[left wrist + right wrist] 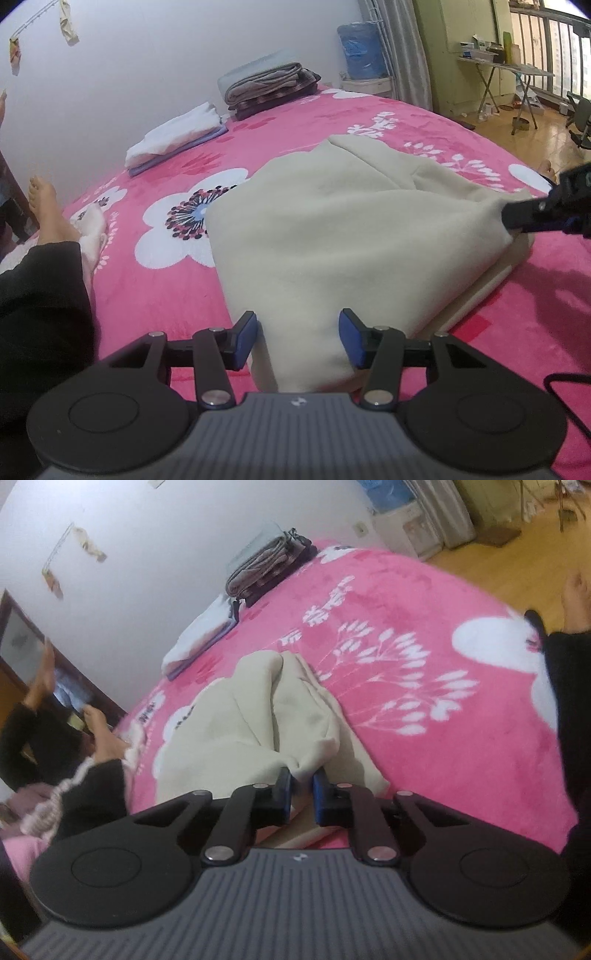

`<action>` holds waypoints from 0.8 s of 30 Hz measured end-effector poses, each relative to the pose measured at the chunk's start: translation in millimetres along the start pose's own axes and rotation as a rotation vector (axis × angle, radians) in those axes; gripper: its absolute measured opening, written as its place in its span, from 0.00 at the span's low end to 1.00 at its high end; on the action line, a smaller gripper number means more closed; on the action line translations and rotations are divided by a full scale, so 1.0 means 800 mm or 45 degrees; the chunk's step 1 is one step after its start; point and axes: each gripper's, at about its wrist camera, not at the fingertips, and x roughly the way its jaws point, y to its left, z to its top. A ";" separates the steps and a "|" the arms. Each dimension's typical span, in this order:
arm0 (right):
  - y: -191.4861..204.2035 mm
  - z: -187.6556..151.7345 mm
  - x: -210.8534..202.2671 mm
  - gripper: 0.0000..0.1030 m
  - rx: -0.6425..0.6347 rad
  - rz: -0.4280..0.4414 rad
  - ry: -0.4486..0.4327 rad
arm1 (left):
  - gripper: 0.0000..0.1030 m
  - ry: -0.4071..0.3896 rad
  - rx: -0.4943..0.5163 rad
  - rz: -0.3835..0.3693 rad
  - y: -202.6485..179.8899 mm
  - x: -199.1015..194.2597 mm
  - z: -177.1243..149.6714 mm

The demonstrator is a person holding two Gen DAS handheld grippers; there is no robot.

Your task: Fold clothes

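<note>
A cream fleece garment (332, 229) lies part-folded on the pink flowered blanket (155, 295). My left gripper (298, 332) holds its near edge: a thick fold fills the gap between the blue pads (245, 339), which stand about half apart. In the left wrist view my right gripper (508, 219) comes in from the right and pinches the garment's right corner. Its own view shows the right gripper (303, 794) nearly shut, with a bunched tip of the cream garment (229, 731) between the pads (319, 794).
A folded white and pale-blue stack (173, 140) and a grey and dark stack (273, 88) lie by the wall. A person's bare foot (44, 206) and dark sleeve (40, 302) rest at the bed's left. Wooden floor (532, 136) lies beyond the bed's right edge.
</note>
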 end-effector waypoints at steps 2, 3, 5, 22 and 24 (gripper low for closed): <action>-0.010 -0.001 0.008 0.09 0.045 -0.027 0.041 | 0.49 -0.008 0.008 0.002 -0.003 0.000 -0.001; -0.015 -0.002 0.012 0.10 0.074 -0.034 0.060 | 0.49 -0.012 0.008 0.003 -0.004 0.001 -0.002; -0.020 0.001 0.014 0.11 0.108 -0.029 0.073 | 0.49 -0.022 0.001 0.006 -0.004 0.001 -0.003; 0.098 -0.023 -0.010 0.12 -0.610 -0.243 -0.125 | 0.52 -0.112 -0.086 -0.100 0.016 -0.003 -0.021; 0.095 -0.038 0.023 0.11 -0.669 -0.275 -0.012 | 0.55 -0.119 -0.099 -0.121 0.018 -0.004 -0.022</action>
